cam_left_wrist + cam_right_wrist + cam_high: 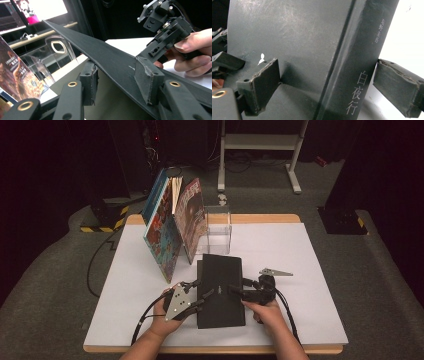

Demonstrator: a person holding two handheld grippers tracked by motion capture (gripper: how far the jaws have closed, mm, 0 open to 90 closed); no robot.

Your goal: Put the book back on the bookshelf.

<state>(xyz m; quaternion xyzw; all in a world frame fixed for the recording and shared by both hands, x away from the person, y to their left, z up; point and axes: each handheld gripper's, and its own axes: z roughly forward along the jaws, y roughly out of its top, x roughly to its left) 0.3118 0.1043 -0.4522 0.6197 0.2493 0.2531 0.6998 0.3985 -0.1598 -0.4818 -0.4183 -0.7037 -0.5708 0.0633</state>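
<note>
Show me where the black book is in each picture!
High view: black book lies low in the middle, between both hand-held grippers.
Left gripper view: its cover slants across the middle.
Right gripper view: it spans most of the frame, spine right of centre.
Shared landmark: the white mark on its cover.

Black book [220,290] flat on table, near edge, cover partly lifted.

The black book [221,290] wears a matt, faintly scuffed cover (pale lettering on its spine); the stand [218,230] is clear glossy plastic, the table [280,255] smooth white.
</note>
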